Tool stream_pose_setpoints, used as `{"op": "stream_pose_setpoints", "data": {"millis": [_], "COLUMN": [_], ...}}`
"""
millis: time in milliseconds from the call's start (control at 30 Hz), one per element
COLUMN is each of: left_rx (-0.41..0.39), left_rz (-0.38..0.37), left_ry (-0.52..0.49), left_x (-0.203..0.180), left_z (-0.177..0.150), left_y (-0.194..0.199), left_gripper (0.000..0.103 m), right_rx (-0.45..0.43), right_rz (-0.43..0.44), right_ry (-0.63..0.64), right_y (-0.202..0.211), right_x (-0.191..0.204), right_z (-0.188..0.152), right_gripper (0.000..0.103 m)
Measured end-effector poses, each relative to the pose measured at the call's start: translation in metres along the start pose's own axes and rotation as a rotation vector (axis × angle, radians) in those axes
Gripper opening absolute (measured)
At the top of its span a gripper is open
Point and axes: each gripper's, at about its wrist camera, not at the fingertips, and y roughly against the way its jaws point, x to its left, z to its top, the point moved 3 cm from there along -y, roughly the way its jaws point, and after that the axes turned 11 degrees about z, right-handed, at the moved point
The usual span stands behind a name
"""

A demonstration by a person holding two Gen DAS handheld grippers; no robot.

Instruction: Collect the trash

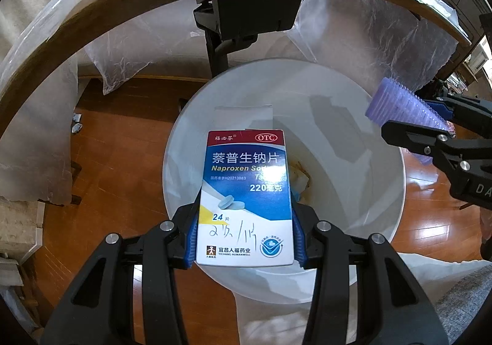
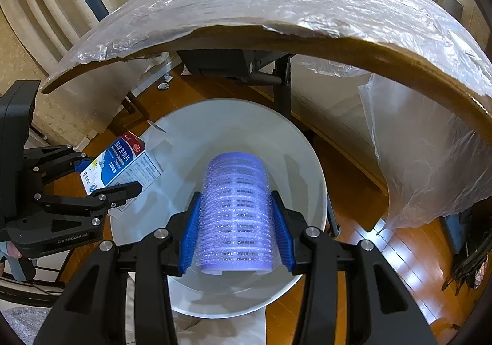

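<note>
Two loads are hanging over the bin at once. Your left gripper (image 1: 244, 234) is clamping its blue pads on the lower end of the medicine box (image 1: 246, 194), and your right gripper (image 2: 235, 237) is squeezing the purple hair roller (image 2: 236, 212) across its sides. In the left wrist view the box is sitting at the centre, with the roller coming in at 3 o'clock; in the right wrist view the roller is at the centre and the box is poking in at 9 o'clock.

Both items are hovering above the mouth of the white trash bin (image 1: 396, 160), which is standing on the wooden floor (image 1: 117, 136) beside the plastic-covered table (image 2: 276, 3). To drop cleanly, you are best keeping each piece well inside the rim, opening one gripper at a time, and letting the box fall end-first so it is not catching the edge.

Counting: one box, one roller, one bin, some scraps already lying at its bottom.
</note>
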Motion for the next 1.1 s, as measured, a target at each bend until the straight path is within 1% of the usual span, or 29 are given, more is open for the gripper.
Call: {"op": "stream_pose_setpoints", "data": {"millis": [367,767,833,867,900,933,967,1000,1100], "left_rx": [-0.001,0.002,-0.028,-0.047,-0.059,-0.084,-0.102,-0.106,-0.117], "left_rz": [0.006,0.019,-0.008,-0.029,-0.026,-0.008,-0.005,-0.012,-0.037], "left_ry": [-0.019,-0.018,-0.012,-0.012,-0.01,-0.005,-0.006,-0.013,0.01], "left_x": [-0.005,-0.005,-0.005,-0.005,-0.005,-0.005,-0.004,-0.005,-0.003], "left_z": [0.002,0.001,0.001,0.001,0.001,0.001,0.001,0.0,-0.002], "left_y": [0.003,0.001,0.005,0.008,0.011,0.015,0.019,0.022,0.031], "left_gripper": [0.047,0.047,0.048,0.054,0.079,0.086,0.087,0.087,0.087], "right_rx": [0.007,0.014,0.004,-0.003,-0.01,-0.045,-0.066,-0.078,-0.12], "right_rz": [-0.012,-0.014,0.003,0.029,0.039,0.034,0.038,0.05,0.032], "right_ry": [0.01,0.02,0.027,0.031,0.03,0.017,0.007,-0.005,-0.005], "right_y": [0.0,0.0,0.001,0.003,0.005,0.011,0.015,0.019,0.036], "right_x": [-0.003,-0.002,-0.001,0.001,0.001,0.001,0.001,0.0,0.001], "right_z": [0.003,0.0,0.0,0.0,0.0,0.0,0.001,0.001,0.005], "right_gripper": [0.043,0.043,0.044,0.045,0.061,0.078,0.081,0.081,0.081]}}
